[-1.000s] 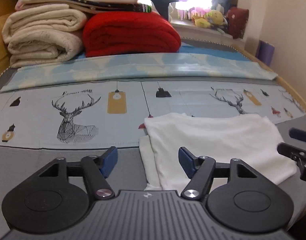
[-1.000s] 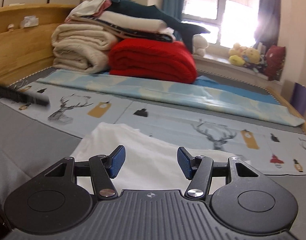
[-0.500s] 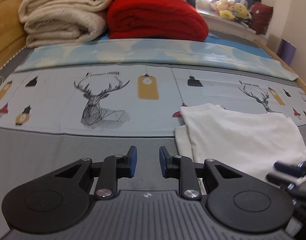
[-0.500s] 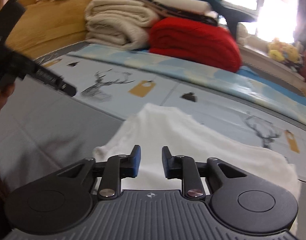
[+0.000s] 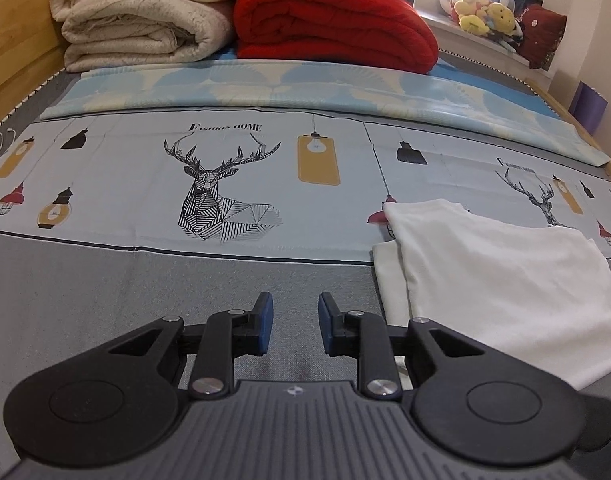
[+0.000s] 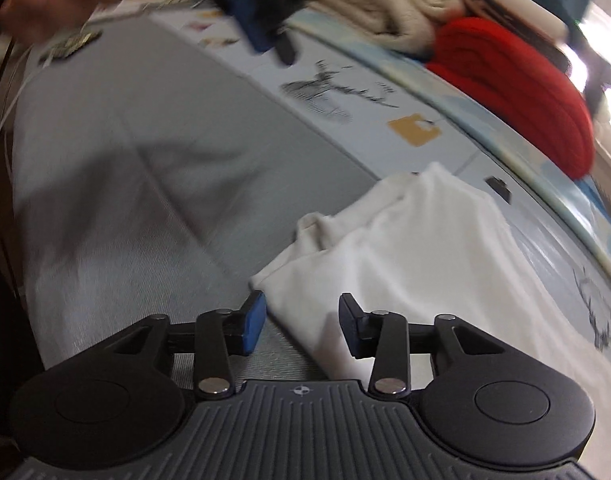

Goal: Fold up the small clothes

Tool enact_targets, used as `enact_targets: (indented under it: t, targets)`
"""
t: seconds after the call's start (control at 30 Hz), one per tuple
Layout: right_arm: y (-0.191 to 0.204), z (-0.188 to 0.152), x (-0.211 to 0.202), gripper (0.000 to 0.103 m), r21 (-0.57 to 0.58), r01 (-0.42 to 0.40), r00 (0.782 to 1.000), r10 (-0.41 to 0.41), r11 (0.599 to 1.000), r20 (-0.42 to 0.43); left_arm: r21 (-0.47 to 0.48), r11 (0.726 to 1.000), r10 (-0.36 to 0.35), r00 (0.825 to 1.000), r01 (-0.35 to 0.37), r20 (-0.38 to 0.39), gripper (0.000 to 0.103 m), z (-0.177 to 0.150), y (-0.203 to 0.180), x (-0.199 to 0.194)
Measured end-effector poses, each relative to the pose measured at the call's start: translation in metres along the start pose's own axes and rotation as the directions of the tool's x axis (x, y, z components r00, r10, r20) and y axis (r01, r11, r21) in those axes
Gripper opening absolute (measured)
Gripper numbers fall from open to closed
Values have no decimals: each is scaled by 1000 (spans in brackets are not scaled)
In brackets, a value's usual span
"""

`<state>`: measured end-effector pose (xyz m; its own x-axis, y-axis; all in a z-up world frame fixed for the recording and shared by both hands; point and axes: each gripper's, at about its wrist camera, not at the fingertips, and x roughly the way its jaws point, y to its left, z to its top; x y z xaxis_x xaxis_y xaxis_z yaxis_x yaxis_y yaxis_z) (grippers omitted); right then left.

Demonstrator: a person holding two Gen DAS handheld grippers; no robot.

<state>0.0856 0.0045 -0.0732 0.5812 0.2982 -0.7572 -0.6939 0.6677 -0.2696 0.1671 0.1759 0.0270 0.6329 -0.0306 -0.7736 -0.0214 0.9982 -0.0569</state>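
On the bed, across the grey sheet and the deer-print cover, the big change is one of position: your left gripper has swung away to the left of the white garment, which a second ago lay straight ahead of it, between its fingers. Now bare grey sheet sits in front of it, and the garment lies off to its right, folded flat, with a lower layer peeking out along the left edge. That reads as a fold laid down and let go, so you are likely between folds or nearly done.

Far behind, the cream blanket and red blanket sit stacked, well apart from the work.

Your right gripper has dropped low and turned toward the garment's near left corner. Its view is blurred, so you are moving fast. The corner looks rumpled there, not yet squared.

Your left gripper's jaws stand a little apart, narrower than a second ago, pinching nothing. The right gripper's jaws are spread with cloth lying between them, though I judge they are not yet gripping it.
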Motion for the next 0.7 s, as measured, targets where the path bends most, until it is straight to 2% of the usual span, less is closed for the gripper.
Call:
enact_targets:
  t: [0.13,0.27,0.47,0.5,0.57,0.6,0.63,0.7]
  targets:
    - [20,-6,16,44,-129,27,998,-33,991,-50,-3,1000,-3,1000,3,-2,27,2,1,2]
    - [31,-7,18,46,-222,64,997,-69,973,-17,-15,1000,-6,1000,6,-3,28,3,4,4]
    - [31,-4,23,44,-245,76,997,-78,966,0,-27,1000,-13,1000,12,-16,28,3,5,6]
    - [30,-4,23,42,-243,75,997,-77,967,0,-29,999,-17,1000,16,-18,29,4,5,6]
    - [29,-3,22,21,-236,49,999,-52,971,-5,-37,999,-22,999,21,-27,29,5,5,8]
    - [28,-2,21,15,-233,36,999,-39,972,-8,-45,999,-29,999,27,-34,30,5,5,9]
    - [29,-2,19,11,-231,30,1000,-31,973,-3,-53,998,-35,998,33,-44,31,6,5,11]
    - [28,-1,14,9,-218,33,999,-29,975,21,-78,995,-63,996,58,-64,37,6,5,15]
